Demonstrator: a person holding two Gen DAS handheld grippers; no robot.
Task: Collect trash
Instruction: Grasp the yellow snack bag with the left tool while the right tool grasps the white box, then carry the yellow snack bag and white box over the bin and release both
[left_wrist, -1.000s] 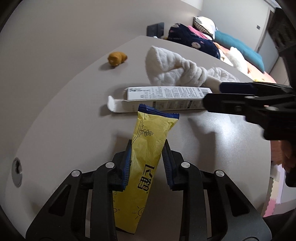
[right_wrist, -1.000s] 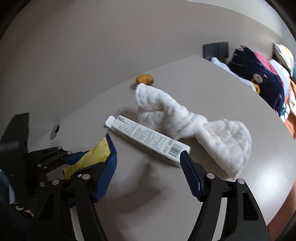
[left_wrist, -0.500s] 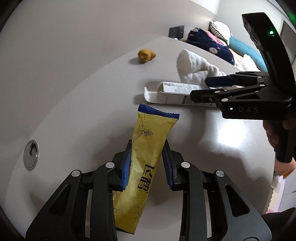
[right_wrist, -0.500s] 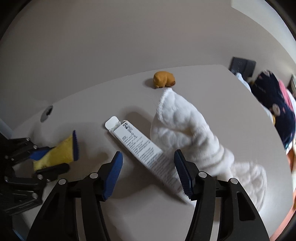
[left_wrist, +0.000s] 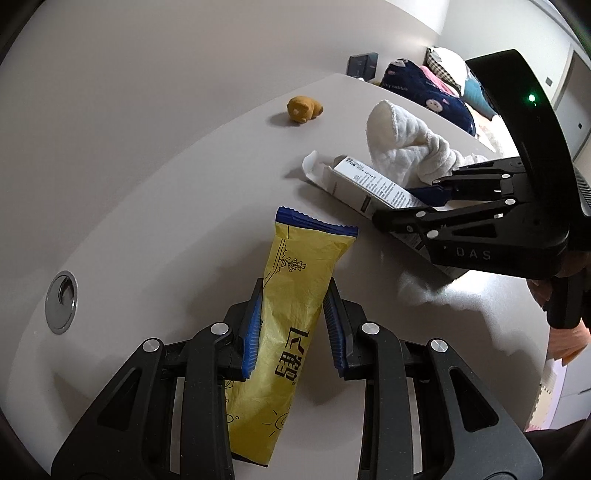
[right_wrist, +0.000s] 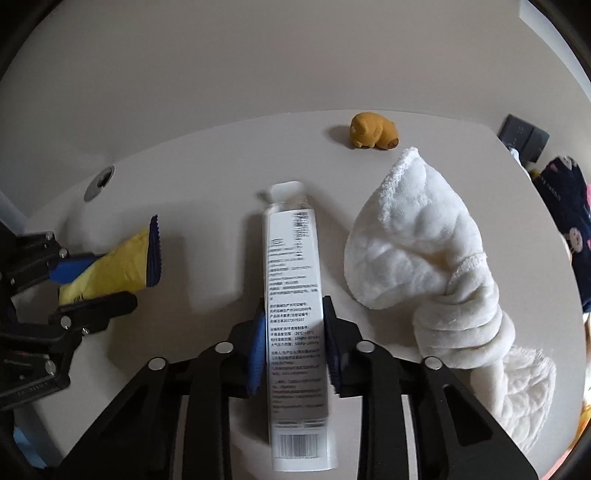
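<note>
Two pieces of trash are in hand. The left claw (left_wrist: 291, 321) is clamped on the yellow wrapper (left_wrist: 291, 314), and the right claw (right_wrist: 293, 343) is clamped on the white carton (right_wrist: 295, 325), its blue pads pressing both long sides. On the grey worktop (right_wrist: 207, 184), the carton lies just left of the white towel (right_wrist: 424, 266); the wrapper is further left of the towel, and the brown toy (right_wrist: 373, 131) sits beyond it. The risks, as I judge them: the carton is thin card with an open end flap, so it may buckle or slide out when lifted. Gripped towards one end, it could swing and brush the towel. The crinkly wrapper may also slip.
</note>
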